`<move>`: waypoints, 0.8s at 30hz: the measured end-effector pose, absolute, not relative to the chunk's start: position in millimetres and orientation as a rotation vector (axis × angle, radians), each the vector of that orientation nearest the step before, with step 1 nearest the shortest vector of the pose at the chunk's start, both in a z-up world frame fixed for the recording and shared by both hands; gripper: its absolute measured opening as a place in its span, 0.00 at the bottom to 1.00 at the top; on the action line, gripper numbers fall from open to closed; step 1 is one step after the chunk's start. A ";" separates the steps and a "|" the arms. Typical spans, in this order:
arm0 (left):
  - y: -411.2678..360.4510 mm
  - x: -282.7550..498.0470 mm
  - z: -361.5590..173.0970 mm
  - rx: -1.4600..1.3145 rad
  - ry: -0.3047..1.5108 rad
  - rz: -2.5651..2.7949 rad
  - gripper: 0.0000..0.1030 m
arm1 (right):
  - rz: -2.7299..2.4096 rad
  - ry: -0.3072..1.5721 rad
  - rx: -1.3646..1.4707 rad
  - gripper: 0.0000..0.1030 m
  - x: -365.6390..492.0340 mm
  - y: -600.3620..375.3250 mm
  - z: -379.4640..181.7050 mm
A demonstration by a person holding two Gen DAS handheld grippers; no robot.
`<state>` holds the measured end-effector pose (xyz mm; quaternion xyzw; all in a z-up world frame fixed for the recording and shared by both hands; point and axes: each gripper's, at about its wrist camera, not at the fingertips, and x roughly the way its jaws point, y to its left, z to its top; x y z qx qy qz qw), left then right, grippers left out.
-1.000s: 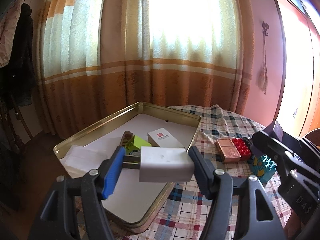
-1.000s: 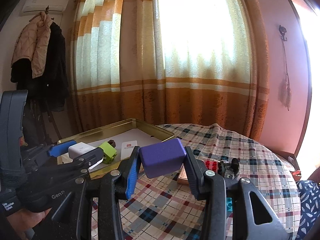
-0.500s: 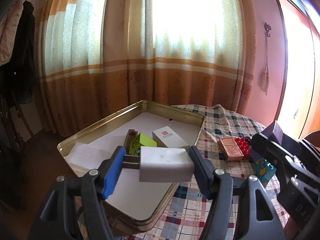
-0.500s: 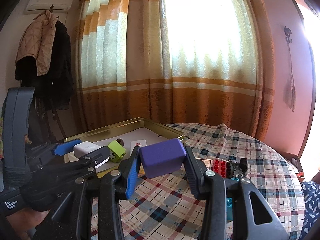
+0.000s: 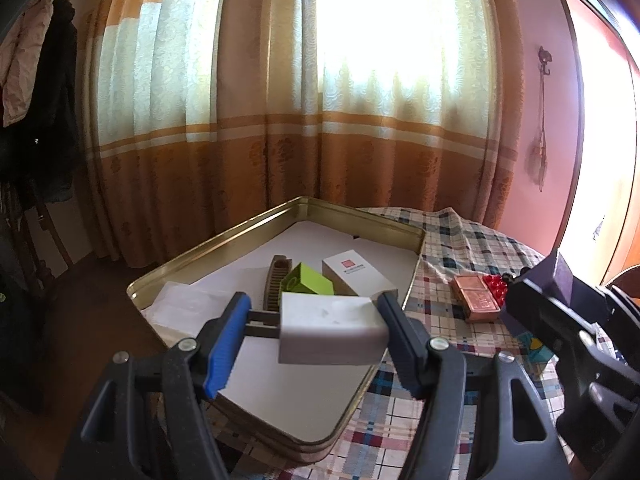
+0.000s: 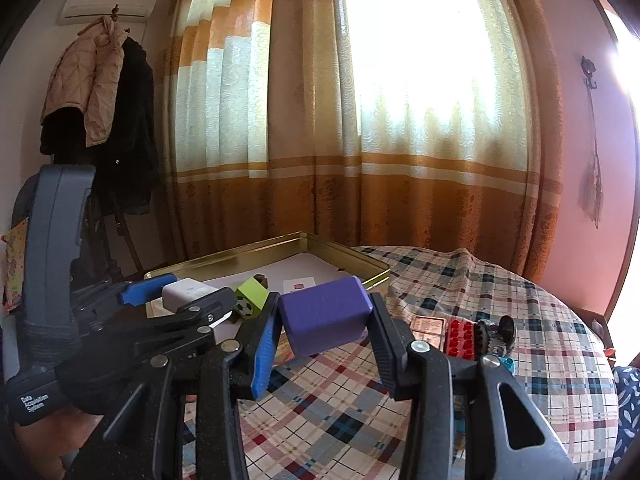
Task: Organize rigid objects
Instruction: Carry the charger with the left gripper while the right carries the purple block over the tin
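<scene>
The left hand-held gripper [image 5: 314, 328] is clamped on a white block [image 5: 330, 330], its blue pad on one end and its black pad on the other, and holds the block in the air above the near part of a gold metal tray [image 5: 224, 240]. The right hand-held gripper [image 6: 322, 322] grips a purple block [image 6: 324, 320] between its 2 pads, raised over the checked cloth of the tabletop [image 6: 480, 284], just off the tray's right-hand edge.

The tray sits at the left edge of the tabletop and is lined with white paper. Inside it, toward its middle, lie 3 things close together: a brown comb-like piece [image 5: 276, 280], a lime-green block [image 5: 310, 280] touching it, and a white box with a red square label [image 5: 356, 274] just beside the green block.

On the cloth to the right of the tray lies a copper-coloured flat box [image 5: 478, 296]; a red studded brick [image 5: 494, 282] rests against its far side. In the right wrist view a small dark toy [image 6: 496, 332] stands just beside the red brick, and a teal brick [image 6: 508, 364] shows partly behind the gripper's frame.
</scene>
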<state>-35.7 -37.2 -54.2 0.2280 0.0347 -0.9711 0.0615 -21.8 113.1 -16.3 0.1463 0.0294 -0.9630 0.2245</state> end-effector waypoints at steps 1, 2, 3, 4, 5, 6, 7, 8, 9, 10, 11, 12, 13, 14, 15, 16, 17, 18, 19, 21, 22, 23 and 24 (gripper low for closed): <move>-38.0 -35.8 -54.4 0.690 0.107 -2.935 0.64 | -2.656 0.082 0.402 0.44 -21.3 112.5 -16.1; -38.4 -35.4 -54.8 0.689 0.108 -2.933 0.64 | -2.656 0.081 0.401 0.44 -21.0 112.0 -15.9; -39.1 -35.3 -54.8 0.686 0.108 -2.931 0.64 | -2.655 0.080 0.401 0.44 -21.1 111.8 -16.0; -39.5 -35.3 -54.8 0.685 0.108 -2.930 0.64 | -2.654 0.079 0.402 0.44 -21.1 111.4 -16.0; -40.1 -35.4 -54.6 0.684 0.108 -2.929 0.64 | -2.653 0.078 0.402 0.44 -21.2 110.9 -15.9; -41.1 -35.6 -54.8 0.682 0.108 -2.926 0.64 | -2.652 0.077 0.403 0.44 -21.3 110.4 -15.8; -42.1 -36.0 -55.2 0.682 0.111 -2.924 0.64 | -2.651 0.077 0.404 0.44 -22.0 110.0 -15.6; -42.3 -36.4 -55.5 0.684 0.114 -2.923 0.64 | -2.651 0.077 0.405 0.44 -22.3 109.4 -15.8; -43.5 -36.9 -55.8 0.688 0.123 -2.922 0.64 | -2.650 0.076 0.405 0.44 -22.8 109.0 -16.0; -43.6 -36.1 -55.8 0.686 0.125 -2.922 0.64 | -2.649 0.075 0.407 0.44 -23.4 108.4 -16.2; -43.9 -35.9 -55.5 0.683 0.124 -2.923 0.64 | -2.649 0.074 0.408 0.44 -24.0 108.2 -16.1; -43.5 -36.0 -55.4 0.682 0.121 -2.924 0.64 | -2.649 0.072 0.409 0.44 -24.4 107.6 -16.2; -43.3 -36.3 -55.5 0.683 0.120 -2.924 0.64 | -2.649 0.072 0.409 0.44 -24.9 106.9 -16.3; -43.2 -36.2 -55.6 0.683 0.124 -2.923 0.64 | -2.648 0.072 0.409 0.44 -24.8 106.6 -16.6; -43.2 -36.2 -55.5 0.683 0.125 -2.923 0.64 | -2.648 0.074 0.409 0.44 -23.9 105.9 -16.7; -43.4 -36.6 -55.3 0.683 0.127 -2.923 0.64 | -2.648 0.075 0.409 0.44 -24.1 105.7 -16.8; -43.5 -37.0 -55.3 0.683 0.127 -2.921 0.64 | -2.647 0.075 0.409 0.44 -24.5 105.4 -17.0; -43.8 -37.2 -55.2 0.682 0.128 -2.919 0.64 | -2.647 0.074 0.410 0.44 -24.4 105.4 -17.0; -44.3 -37.3 -55.1 0.682 0.130 -2.917 0.64 | -2.645 0.073 0.415 0.44 -25.2 104.6 -17.2; -46.0 -38.1 -55.5 0.685 0.135 -2.913 0.64 | -2.643 0.072 0.421 0.44 -26.4 103.4 -17.7; -47.7 -39.1 -55.6 0.687 0.137 -2.913 0.64 | -2.642 0.074 0.424 0.44 -26.9 102.4 -17.9; -48.3 -39.4 -55.8 0.689 0.139 -2.911 0.64 | -2.641 0.075 0.426 0.44 -27.4 101.8 -18.0; -49.3 -39.8 -56.0 0.690 0.140 -2.911 0.64 | -2.641 0.078 0.429 0.44 -27.9 100.8 -18.1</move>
